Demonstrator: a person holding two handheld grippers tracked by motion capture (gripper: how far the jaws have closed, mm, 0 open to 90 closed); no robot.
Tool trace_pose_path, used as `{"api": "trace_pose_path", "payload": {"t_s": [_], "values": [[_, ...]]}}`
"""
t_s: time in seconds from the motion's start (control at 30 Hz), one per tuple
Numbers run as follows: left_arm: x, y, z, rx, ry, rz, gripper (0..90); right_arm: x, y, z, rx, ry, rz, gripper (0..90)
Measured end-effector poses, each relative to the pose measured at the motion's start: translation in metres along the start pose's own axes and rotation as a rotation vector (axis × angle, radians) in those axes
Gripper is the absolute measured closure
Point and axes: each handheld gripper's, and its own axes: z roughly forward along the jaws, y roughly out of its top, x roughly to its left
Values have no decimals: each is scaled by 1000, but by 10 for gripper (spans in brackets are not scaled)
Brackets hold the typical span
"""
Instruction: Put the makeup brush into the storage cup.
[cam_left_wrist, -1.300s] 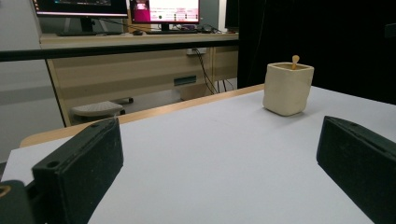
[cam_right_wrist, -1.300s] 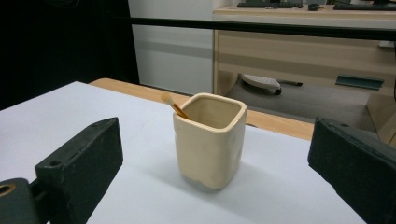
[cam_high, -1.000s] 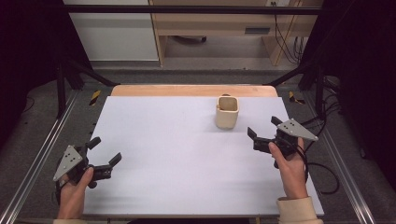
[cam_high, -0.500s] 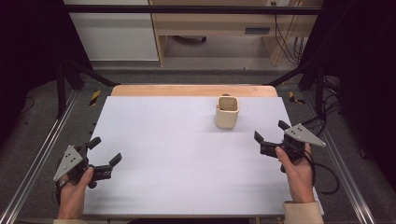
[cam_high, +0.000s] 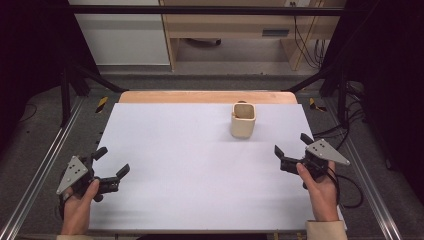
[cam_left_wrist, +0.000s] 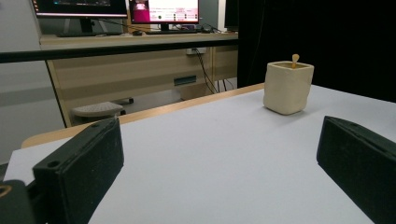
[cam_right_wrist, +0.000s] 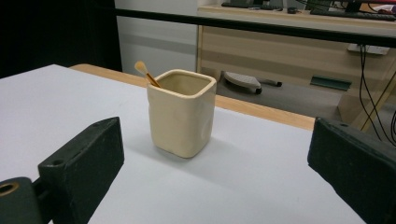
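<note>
1. Cream ceramic cup (cam_high: 243, 120) stands upright on the white surface (cam_high: 190, 170), far side, right of centre.
2. Right tongs (cam_high: 292, 149) spread wide, empty, near the cup; left tongs (cam_high: 111, 162) spread, empty, well apart.
3. Cup likely rigid, fragile, glazed-slick; grip across opposite flat walls.
4. Right gripper view reveals a small wooden stick (cam_right_wrist: 146, 74) leaning inside.

My right gripper (cam_high: 291, 150) has drawn back from the cream cup (cam_high: 243, 120) toward my side of the table and its right edge. It now sits well apart from the cup, jaws spread wide.
</note>
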Motion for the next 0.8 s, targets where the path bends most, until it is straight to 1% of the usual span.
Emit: {"api": "trace_pose_path", "payload": {"t_s": [0.07, 0.1, 0.4, 0.5, 0.6, 0.8], "values": [[0, 0, 0, 0, 0, 0, 0, 1, -1, -1, 3, -1, 5, 43], [0, 0, 0, 0, 0, 1, 0, 0, -4, -3, 0, -2, -4, 44], [0, 0, 0, 2, -1, 2, 0, 1, -9, -8, -7, -2, -16, 42], [0, 0, 0, 2, -1, 2, 0, 2, -10, -9, -10, 4, -21, 41], [-1, 0, 1, 2, -2, 2, 0, 3, -13, -10, -10, 17, -22, 60], [-1, 0, 1, 5, -9, 3, 0, 5, -17, -12, -24, 40, -41, 50]]}}
